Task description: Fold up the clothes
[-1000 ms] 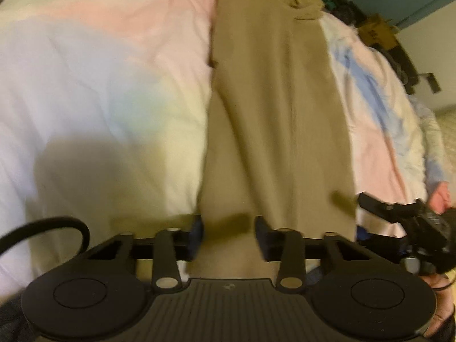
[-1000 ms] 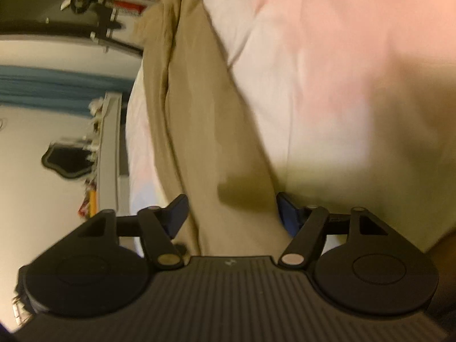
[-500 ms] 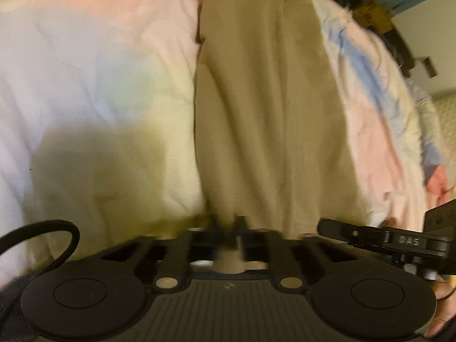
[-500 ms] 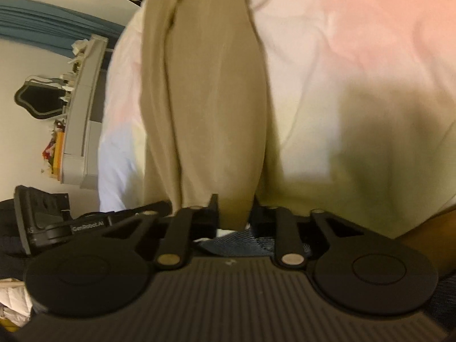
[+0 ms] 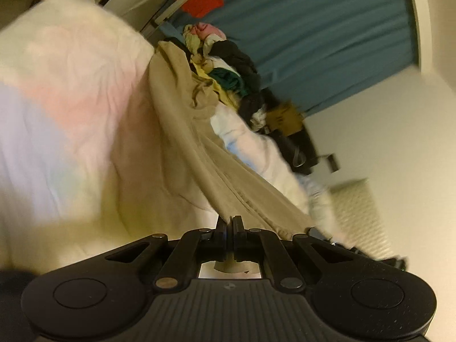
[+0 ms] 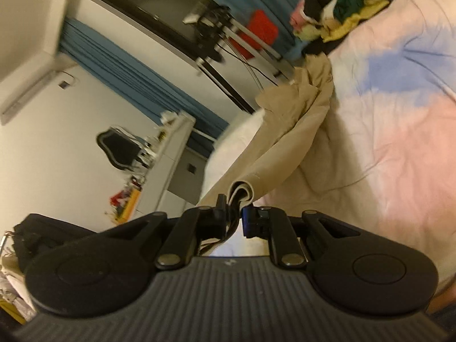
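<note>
Both the left gripper (image 5: 229, 222) and the right gripper (image 6: 234, 203) have just closed, fingers clamped on the near end of the beige garment (image 5: 182, 131), lifting it off the bed (image 5: 62, 119), ready to fold toward the far end.

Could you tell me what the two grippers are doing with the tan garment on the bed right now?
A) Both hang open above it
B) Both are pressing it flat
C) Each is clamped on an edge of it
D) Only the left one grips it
C: the left gripper and the right gripper each pinch an edge of the tan garment, which hangs between them and the bed.
</note>
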Motion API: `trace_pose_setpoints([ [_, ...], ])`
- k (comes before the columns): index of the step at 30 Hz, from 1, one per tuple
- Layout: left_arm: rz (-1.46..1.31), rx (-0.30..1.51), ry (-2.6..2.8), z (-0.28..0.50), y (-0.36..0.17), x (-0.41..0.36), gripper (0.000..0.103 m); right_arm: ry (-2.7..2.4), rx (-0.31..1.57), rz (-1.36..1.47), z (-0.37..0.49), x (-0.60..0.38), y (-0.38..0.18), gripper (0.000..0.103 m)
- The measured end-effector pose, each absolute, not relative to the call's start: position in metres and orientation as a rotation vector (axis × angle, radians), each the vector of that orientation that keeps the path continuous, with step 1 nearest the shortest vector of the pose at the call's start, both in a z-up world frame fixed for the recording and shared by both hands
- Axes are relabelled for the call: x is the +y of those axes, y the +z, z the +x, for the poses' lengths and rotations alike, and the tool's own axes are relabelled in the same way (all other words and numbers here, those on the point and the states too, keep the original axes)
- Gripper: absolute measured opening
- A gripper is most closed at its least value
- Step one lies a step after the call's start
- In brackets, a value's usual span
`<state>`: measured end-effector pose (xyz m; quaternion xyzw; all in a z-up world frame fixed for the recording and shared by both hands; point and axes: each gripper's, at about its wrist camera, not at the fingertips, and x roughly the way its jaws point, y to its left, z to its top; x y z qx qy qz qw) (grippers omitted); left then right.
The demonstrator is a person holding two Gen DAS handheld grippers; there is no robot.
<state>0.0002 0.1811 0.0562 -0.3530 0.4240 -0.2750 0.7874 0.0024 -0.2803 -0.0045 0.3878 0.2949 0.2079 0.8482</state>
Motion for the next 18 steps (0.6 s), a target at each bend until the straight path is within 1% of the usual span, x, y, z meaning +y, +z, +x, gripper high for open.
trace_pose_setpoints([
  [4,-0.765,0.931,-0.573,-0.055,0.039,0.172,0.003,0.44,0.606,0.79,-0.038,-0.284,-0.019,0.013],
  [6,-0.774,0.951,-0.555,-0.087,0.029,0.18,0.003,0.428,0.626,0.797,-0.059,-0.285,-0.031,0.013],
  [10,-0.822,1.014,-0.534,-0.123,-0.002,0.181,0.003,0.386,0.668,0.841,-0.093,-0.288,-0.06,0.013],
  [13,-0.817,1.018,-0.527,-0.106,-0.012,0.178,0.003,0.37,0.664,0.87,-0.088,-0.29,-0.064,0.013],
  [15,-0.794,0.993,-0.521,-0.085,-0.005,0.17,0.003,0.36,0.647,0.864,-0.077,-0.29,-0.059,0.013],
  [18,-0.728,0.947,-0.504,-0.024,0.003,0.142,0.003,0.349,0.624,0.861,-0.041,-0.29,-0.054,0.013],
])
